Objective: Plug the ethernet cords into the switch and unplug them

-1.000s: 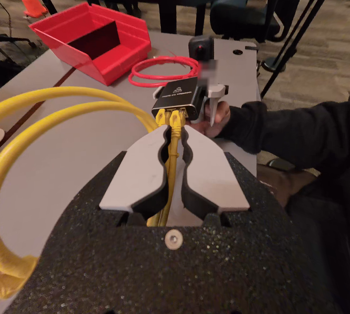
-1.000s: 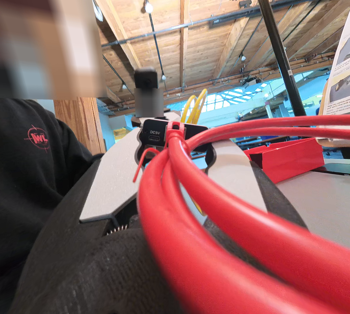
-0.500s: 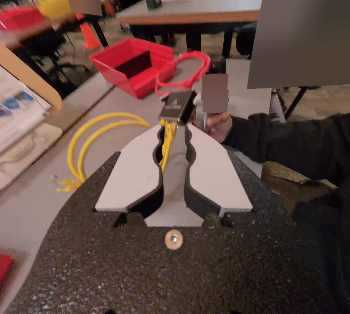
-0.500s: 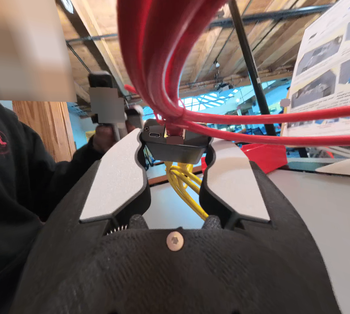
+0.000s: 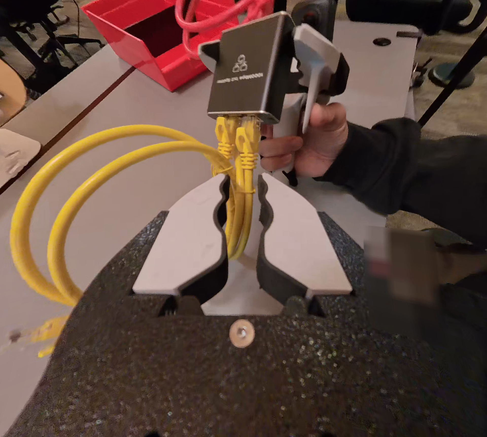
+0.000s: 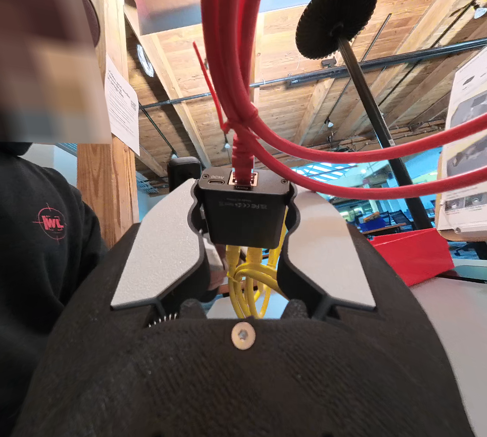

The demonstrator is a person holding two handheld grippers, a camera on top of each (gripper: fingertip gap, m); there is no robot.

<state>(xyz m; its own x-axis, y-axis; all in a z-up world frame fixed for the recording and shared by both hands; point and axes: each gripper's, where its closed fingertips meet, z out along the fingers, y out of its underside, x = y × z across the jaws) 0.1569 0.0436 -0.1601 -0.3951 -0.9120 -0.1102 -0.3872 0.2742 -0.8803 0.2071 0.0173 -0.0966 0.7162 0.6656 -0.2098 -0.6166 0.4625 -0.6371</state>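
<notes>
**Switch lifted upright, cords hanging**

Your right tongs (image 6: 243, 209) stayed clamped on the switch (image 5: 247, 73), which you had tilted up off the desk (image 5: 118, 187) since a second earlier. Your left tongs (image 5: 242, 181) sat apart around the yellow cords (image 5: 243, 150), no longer pinching them. All cords, including the red cord (image 6: 241, 160), were plugged in; unplugging seemed next.

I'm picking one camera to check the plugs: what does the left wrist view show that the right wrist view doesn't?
Only the left wrist view: the open left gripper around the yellow cords looping over the table, and the hand on the other gripper's handle.
Only the right wrist view: the red cord seated in its port, and the right gripper clamping the switch.
Both: switch, yellow plugs, red bin.
</notes>
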